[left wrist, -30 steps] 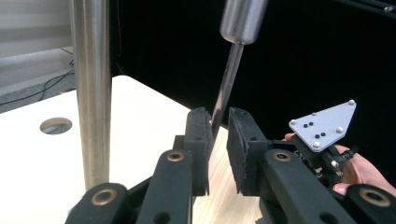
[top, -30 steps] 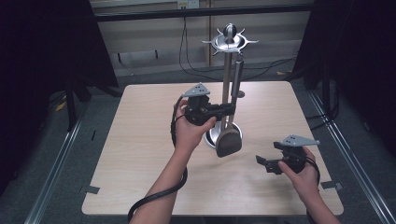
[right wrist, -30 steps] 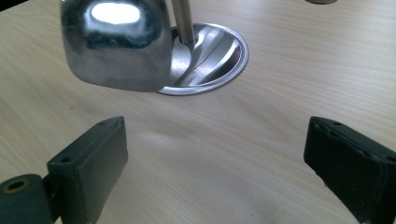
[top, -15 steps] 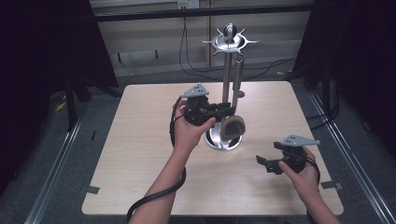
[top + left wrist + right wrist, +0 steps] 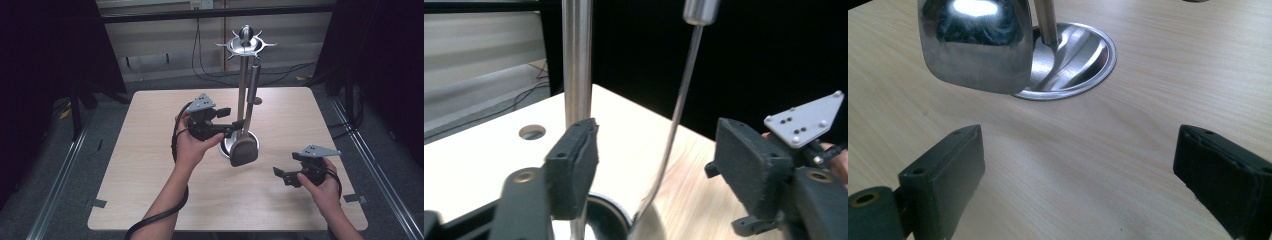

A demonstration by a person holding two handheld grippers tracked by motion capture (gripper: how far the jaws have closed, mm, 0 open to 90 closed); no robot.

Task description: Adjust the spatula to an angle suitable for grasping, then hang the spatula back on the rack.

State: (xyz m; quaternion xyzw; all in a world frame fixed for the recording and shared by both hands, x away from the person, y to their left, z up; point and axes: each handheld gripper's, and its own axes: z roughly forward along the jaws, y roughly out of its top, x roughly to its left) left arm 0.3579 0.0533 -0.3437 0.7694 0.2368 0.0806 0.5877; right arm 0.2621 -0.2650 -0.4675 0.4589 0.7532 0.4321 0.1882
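A steel utensil stand (image 5: pixel 243 90) rises from a round base (image 5: pixel 251 140) in the middle of the table. A steel spatula (image 5: pixel 243 152) hangs from its top ring, blade down just above the base. My left gripper (image 5: pixel 235 124) points at the spatula's thin shaft (image 5: pixel 679 110). Its jaws have just been opening, and the shaft stands between the pads (image 5: pixel 574 160) without touching them. The stand's pole (image 5: pixel 576 60) is just behind the left pad. My right gripper (image 5: pixel 282 175) rests open near the front right, facing the spatula blade (image 5: pixel 975 42) and the base (image 5: pixel 1073 55).
The light wooden table (image 5: pixel 150 165) has a small round hole (image 5: pixel 255 101) behind the stand. Dark curtains flank both sides. Cables lie on the floor beyond the far edge. The right gripper's grey plate (image 5: pixel 809 120) shows past my left jaws.
The left jaws have parted from the spatula's shaft. The blade, turned and lifted half a second ago, now hangs straight down. The right gripper has not moved.
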